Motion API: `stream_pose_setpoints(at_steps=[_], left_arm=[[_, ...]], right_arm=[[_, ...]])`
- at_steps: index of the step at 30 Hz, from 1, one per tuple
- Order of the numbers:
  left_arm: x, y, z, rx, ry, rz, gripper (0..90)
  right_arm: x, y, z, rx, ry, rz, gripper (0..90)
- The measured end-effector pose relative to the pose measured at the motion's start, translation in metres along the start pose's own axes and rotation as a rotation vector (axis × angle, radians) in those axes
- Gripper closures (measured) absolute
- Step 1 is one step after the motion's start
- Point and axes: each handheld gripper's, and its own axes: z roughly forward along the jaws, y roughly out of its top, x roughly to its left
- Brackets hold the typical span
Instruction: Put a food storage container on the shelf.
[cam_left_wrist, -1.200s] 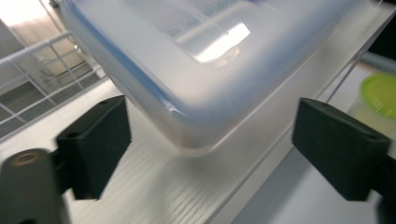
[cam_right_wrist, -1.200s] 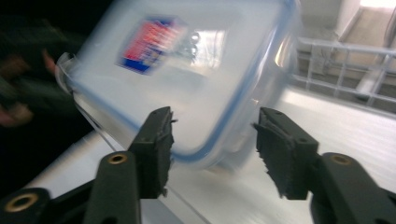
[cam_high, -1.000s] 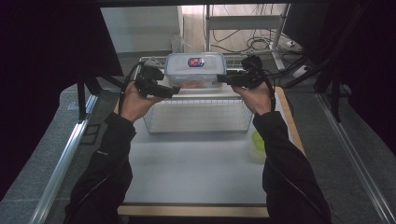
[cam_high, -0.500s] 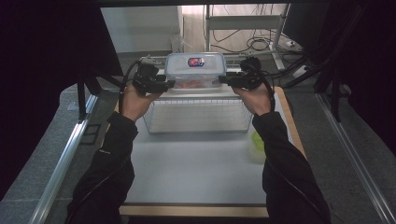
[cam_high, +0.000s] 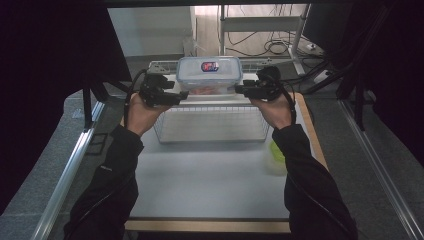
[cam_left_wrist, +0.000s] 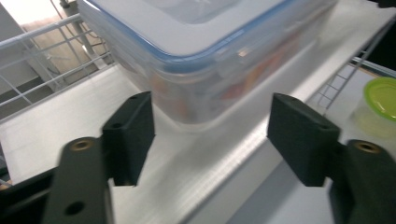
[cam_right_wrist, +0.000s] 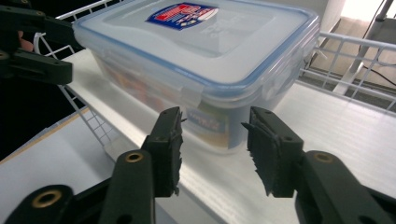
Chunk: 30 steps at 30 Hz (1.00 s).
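Note:
A clear plastic container (cam_high: 209, 72) with a blue-rimmed lid and a red and blue label rests on the white top shelf (cam_high: 250, 99) of a wire rack. My left gripper (cam_high: 181, 98) is at its left end, open. In the left gripper view the container (cam_left_wrist: 210, 60) lies just beyond the wide-apart jaws of the left gripper (cam_left_wrist: 210, 135), untouched. My right gripper (cam_high: 240, 90) is at the right end, open too. In the right gripper view the container's (cam_right_wrist: 201, 60) labelled end sits just ahead of the right gripper (cam_right_wrist: 212, 142).
The wire rack (cam_high: 210, 125) stands at the back of the white table (cam_high: 210, 185). A small cup with a green lid (cam_high: 276, 152) sits on the table by the rack's right side, under my right forearm; the cup (cam_left_wrist: 380, 100) shows too. Dark curtains flank both sides.
Both hands shifted only slightly beside the container. The container has stayed in place on the shelf.

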Motion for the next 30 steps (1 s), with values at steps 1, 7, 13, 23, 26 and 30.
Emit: stream_pose_setpoints(at_steps=[1,7,13,23,26,30], left_arm=[[-0.002,-0.002,-0.002,-0.006,-0.001,0.009,28.4],[-0.013,-0.016,-0.011,-0.041,-0.040,0.008,19.0],[-0.022,-0.034,-0.015,-0.057,-0.071,0.013,14.0],[-0.048,-0.060,-0.022,-0.082,-0.124,0.034,10.3],[-0.055,-0.066,-0.023,-0.077,-0.125,0.052,9.3],[-0.064,-0.076,-0.022,-0.074,-0.134,0.065,8.2]], right_arm=[[0.001,-0.001,-0.001,0.001,0.003,-0.006,52.1],[0.008,-0.011,-0.006,-0.003,0.020,-0.026,43.4],[0.012,-0.024,-0.013,-0.013,0.031,-0.048,39.0],[0.021,-0.050,-0.023,0.011,0.052,-0.082,31.2],[0.023,-0.054,-0.025,0.011,0.055,-0.088,30.2],[0.029,-0.063,-0.029,0.005,0.066,-0.101,27.3]])
